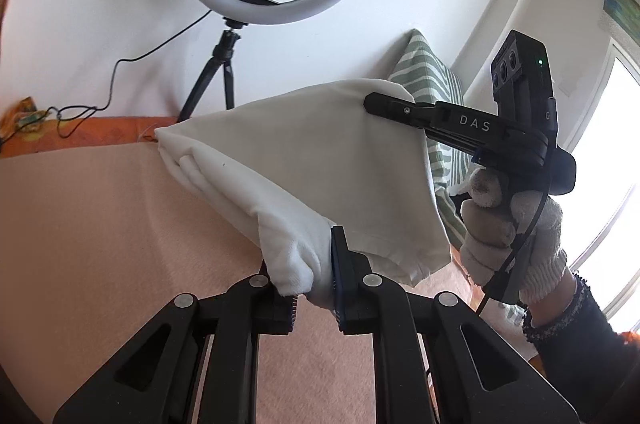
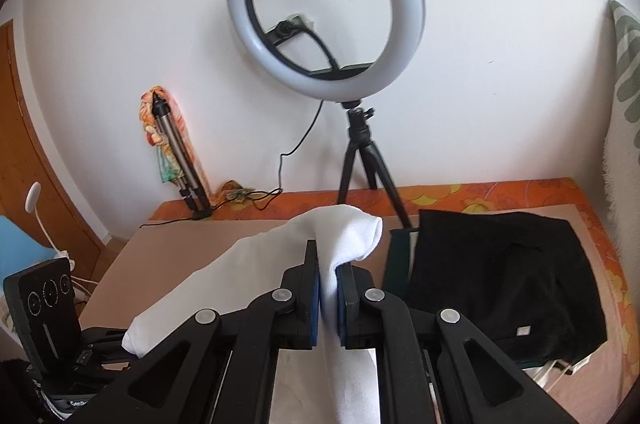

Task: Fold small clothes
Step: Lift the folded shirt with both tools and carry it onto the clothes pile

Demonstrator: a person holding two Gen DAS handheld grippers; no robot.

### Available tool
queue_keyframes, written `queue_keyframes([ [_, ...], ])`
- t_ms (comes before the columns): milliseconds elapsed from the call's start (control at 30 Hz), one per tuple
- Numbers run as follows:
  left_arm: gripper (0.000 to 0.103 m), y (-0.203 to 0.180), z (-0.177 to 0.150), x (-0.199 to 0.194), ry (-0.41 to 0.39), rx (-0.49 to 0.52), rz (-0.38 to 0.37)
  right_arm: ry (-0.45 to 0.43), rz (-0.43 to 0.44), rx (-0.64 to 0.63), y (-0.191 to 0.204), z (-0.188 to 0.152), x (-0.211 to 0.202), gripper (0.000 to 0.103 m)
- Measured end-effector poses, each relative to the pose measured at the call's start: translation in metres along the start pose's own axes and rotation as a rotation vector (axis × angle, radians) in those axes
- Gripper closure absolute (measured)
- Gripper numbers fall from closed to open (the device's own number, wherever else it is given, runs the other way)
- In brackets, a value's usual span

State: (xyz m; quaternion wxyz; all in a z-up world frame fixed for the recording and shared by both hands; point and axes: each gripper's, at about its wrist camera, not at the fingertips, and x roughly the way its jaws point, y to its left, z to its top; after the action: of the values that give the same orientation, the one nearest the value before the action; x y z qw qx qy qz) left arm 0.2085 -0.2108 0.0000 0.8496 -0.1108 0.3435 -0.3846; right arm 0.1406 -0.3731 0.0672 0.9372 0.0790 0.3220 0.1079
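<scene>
A small white garment hangs in the air above the peach work surface, stretched between both grippers. My left gripper is shut on one bunched corner of it. In the left wrist view my right gripper comes in from the right, held by a gloved hand, and is shut on the garment's far upper corner. In the right wrist view that right gripper pinches a fold of the white garment, which drapes off to the left and down under the jaws.
A ring light on a black tripod stands at the back edge with its cable. Folded black clothes lie at the right of the surface. A second tripod leans on the wall. A striped pillow stands at the right.
</scene>
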Motion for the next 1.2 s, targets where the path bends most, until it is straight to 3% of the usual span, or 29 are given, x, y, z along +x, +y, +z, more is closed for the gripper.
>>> queue_keyframes([
  [500,0.091,-0.054,0.052,0.108,-0.002,0.114,-0.071,-0.056,-0.193,0.016,-0.120,0.045,-0.009,0.099],
  [833,0.091,-0.053,0.050,0.152,0.028,0.132,-0.062,-0.023,-0.245,0.010,-0.167,0.048,0.020,0.099],
  [933,0.085,-0.046,0.044,0.161,0.086,0.099,-0.067,-0.006,-0.300,0.019,-0.186,0.045,0.032,0.098],
  [967,0.075,-0.045,0.042,0.165,0.125,0.086,-0.056,0.003,-0.324,0.034,-0.193,0.044,0.035,0.093],
  [1000,0.053,-0.044,0.039,0.168,0.166,0.079,-0.039,0.012,-0.352,0.052,-0.200,0.044,0.038,0.084],
  [1033,0.044,-0.043,0.037,0.168,0.186,0.078,-0.021,0.010,-0.369,0.063,-0.205,0.043,0.039,0.075],
  [1067,0.037,-0.043,0.035,0.166,0.182,0.083,-0.005,-0.007,-0.389,0.067,-0.208,0.041,0.037,0.058],
  [1200,0.029,-0.041,0.030,0.153,0.154,0.098,0.039,-0.037,-0.412,0.088,-0.211,0.038,0.027,0.029],
])
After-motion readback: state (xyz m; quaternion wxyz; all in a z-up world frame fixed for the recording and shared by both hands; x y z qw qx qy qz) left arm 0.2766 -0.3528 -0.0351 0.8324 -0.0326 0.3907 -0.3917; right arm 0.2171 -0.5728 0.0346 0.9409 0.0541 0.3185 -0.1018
